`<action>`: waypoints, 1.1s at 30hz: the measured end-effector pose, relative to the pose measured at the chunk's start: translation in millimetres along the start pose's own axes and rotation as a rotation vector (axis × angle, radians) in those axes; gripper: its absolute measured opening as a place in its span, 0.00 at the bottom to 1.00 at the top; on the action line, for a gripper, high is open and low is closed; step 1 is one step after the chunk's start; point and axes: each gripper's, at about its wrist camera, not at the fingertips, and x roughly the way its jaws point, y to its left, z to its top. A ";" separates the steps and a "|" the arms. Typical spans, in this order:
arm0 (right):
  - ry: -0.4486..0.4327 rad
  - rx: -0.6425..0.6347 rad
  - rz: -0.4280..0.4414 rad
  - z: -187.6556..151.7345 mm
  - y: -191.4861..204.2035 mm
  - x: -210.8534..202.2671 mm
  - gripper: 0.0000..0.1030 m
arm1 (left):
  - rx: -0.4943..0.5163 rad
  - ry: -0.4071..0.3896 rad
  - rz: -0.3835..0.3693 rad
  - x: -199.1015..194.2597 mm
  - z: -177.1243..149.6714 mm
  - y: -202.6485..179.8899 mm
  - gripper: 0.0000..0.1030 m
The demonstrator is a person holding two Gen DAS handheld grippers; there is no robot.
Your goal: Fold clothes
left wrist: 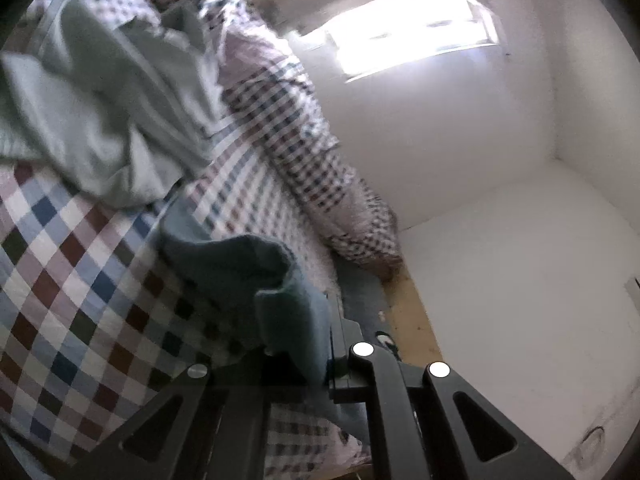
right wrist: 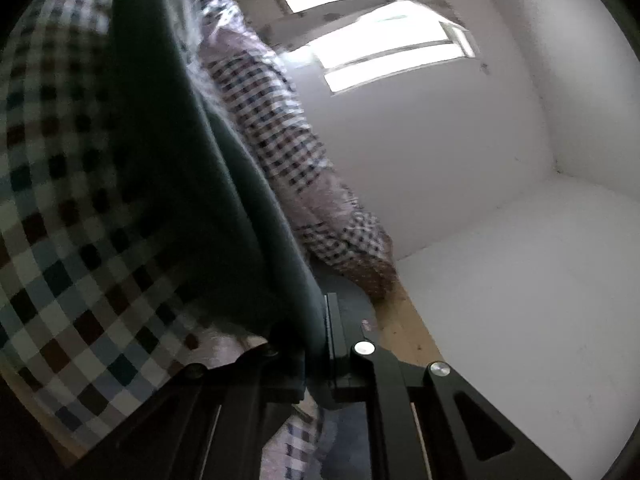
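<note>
Lifting is in hand: a dark teal cloth garment (left wrist: 240, 264) is pinched by the closed left gripper (left wrist: 328, 360) and the closed right gripper (right wrist: 320, 360), above the checked quilt (left wrist: 72, 280). A shake-out and flat spread are probably called for next.

My right gripper (right wrist: 320, 344) pinching dark green cloth (right wrist: 192, 168), checkered blanket (right wrist: 60, 200) on the left, bright window (right wrist: 384, 52) top middle, white wall (right wrist: 500, 260) right.

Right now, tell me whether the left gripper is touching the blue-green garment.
Touching. The left wrist view shows the left gripper shut on the blue-green garment, with cloth pinched between its fingers and hanging above the checkered bedspread.
</note>
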 end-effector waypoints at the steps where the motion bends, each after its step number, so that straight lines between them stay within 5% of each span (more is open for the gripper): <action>1: -0.004 0.012 -0.009 1.7 -9.2 -6.8 0.05 | 0.018 -0.014 0.004 -6.9 -2.1 -10.5 0.04; 11: -0.041 0.068 -0.043 24.7 -96.4 -71.9 0.05 | 0.031 -0.062 -0.062 -76.2 -0.4 -79.1 0.04; 14: -0.026 0.073 -0.022 33.5 -115.2 -77.9 0.05 | 0.067 -0.041 -0.024 -70.6 6.3 -88.1 0.04; 25: 0.078 0.064 0.231 49.5 -82.4 39.6 0.05 | 0.015 0.041 0.240 48.7 34.1 -37.9 0.04; 28: 0.075 0.045 0.229 52.0 -80.4 59.5 0.05 | 0.047 0.024 0.247 64.9 42.6 -49.3 0.04; 33: 0.012 0.057 0.146 53.5 -110.2 47.7 0.05 | 0.096 -0.026 0.155 45.0 56.1 -90.3 0.04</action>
